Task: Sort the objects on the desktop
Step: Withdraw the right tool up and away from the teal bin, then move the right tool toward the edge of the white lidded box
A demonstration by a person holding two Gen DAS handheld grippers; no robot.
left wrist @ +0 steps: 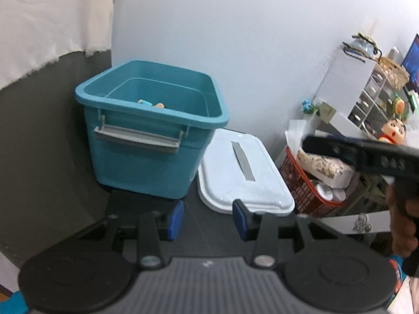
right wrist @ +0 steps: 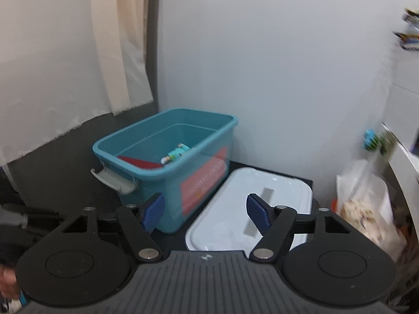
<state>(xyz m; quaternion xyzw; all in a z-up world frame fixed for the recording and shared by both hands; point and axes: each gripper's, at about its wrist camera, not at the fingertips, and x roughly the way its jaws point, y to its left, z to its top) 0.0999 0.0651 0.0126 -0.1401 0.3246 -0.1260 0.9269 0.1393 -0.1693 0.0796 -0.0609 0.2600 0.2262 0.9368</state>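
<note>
The empty, spread-jawed right hand-held gripper (right wrist: 205,213) faces the flat white plastic lid (right wrist: 275,198), lying lengthwise away beside the open teal plastic bin (right wrist: 167,175).

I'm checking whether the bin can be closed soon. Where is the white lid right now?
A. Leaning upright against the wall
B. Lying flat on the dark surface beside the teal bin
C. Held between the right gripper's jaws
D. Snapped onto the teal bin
B: the white lid lies flat on the dark surface next to the open teal bin, with nothing gripping it.
</note>
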